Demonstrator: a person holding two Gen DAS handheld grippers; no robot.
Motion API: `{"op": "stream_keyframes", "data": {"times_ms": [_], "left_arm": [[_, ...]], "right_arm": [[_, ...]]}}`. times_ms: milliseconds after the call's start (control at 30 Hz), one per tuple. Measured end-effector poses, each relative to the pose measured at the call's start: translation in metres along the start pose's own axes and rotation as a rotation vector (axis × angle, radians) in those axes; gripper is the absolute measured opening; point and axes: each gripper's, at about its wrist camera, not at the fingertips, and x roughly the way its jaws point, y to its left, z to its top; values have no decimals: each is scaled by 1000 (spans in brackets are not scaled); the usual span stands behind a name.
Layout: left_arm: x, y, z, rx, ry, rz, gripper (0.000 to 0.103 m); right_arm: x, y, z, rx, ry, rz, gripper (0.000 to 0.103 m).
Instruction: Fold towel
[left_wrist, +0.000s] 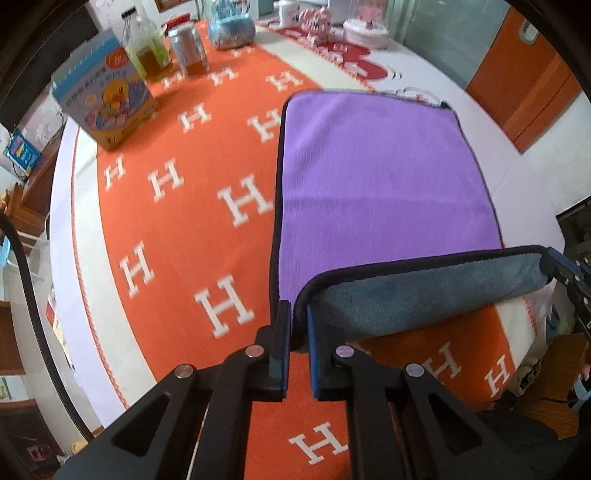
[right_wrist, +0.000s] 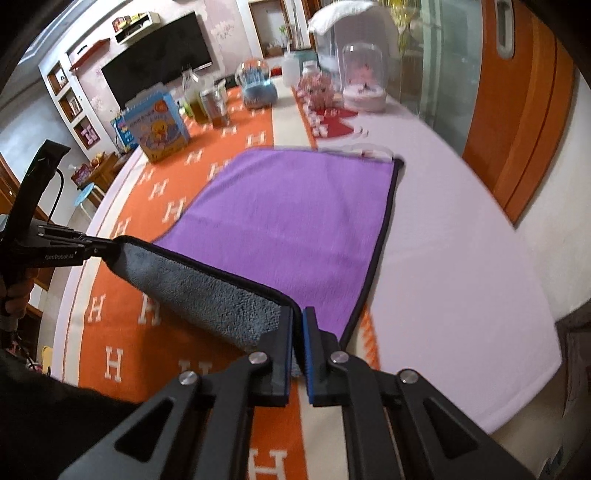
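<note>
A purple towel (left_wrist: 373, 184) with a dark hem and grey underside lies on the orange H-patterned cloth; it also shows in the right wrist view (right_wrist: 295, 229). Its near edge is lifted and curled over, so the grey side (left_wrist: 424, 295) faces me. My left gripper (left_wrist: 298, 314) is shut on the towel's near left corner. My right gripper (right_wrist: 298, 317) is shut on the near right corner. Each gripper shows in the other's view, the right one (left_wrist: 554, 264) and the left one (right_wrist: 99, 245), with the raised edge stretched between them.
At the table's far end stand a blue duck-print box (left_wrist: 105, 96), glass jars (left_wrist: 188, 48), a blue ornament (left_wrist: 231, 31), pink figurines (left_wrist: 317, 20) and a glass dome (right_wrist: 364, 77). An orange door (right_wrist: 517, 110) is on the right. White table cover (right_wrist: 461, 277) lies right of the towel.
</note>
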Motion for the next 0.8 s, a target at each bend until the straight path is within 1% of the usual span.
{"op": "stream_keyframes", "data": {"times_ms": [267, 400, 467, 633, 733, 800], "left_arm": [[-34, 9, 53, 22, -98, -8, 6], [-43, 16, 79, 26, -155, -6, 6], [-45, 18, 93, 13, -188, -8, 6], [-36, 22, 117, -20, -265, -20, 6], [-20, 24, 128, -39, -311, -21, 6], [-6, 23, 136, -53, -336, -18, 6]], "right_arm": [[-14, -10, 51, -35, -103, -39, 5], [-17, -15, 73, -42, -150, -55, 5], [-15, -17, 85, -48, -172, -70, 5], [-8, -25, 109, -59, -236, -113, 5], [4, -31, 123, -50, -256, -138, 5], [14, -32, 130, -59, -272, -171, 5]]}}
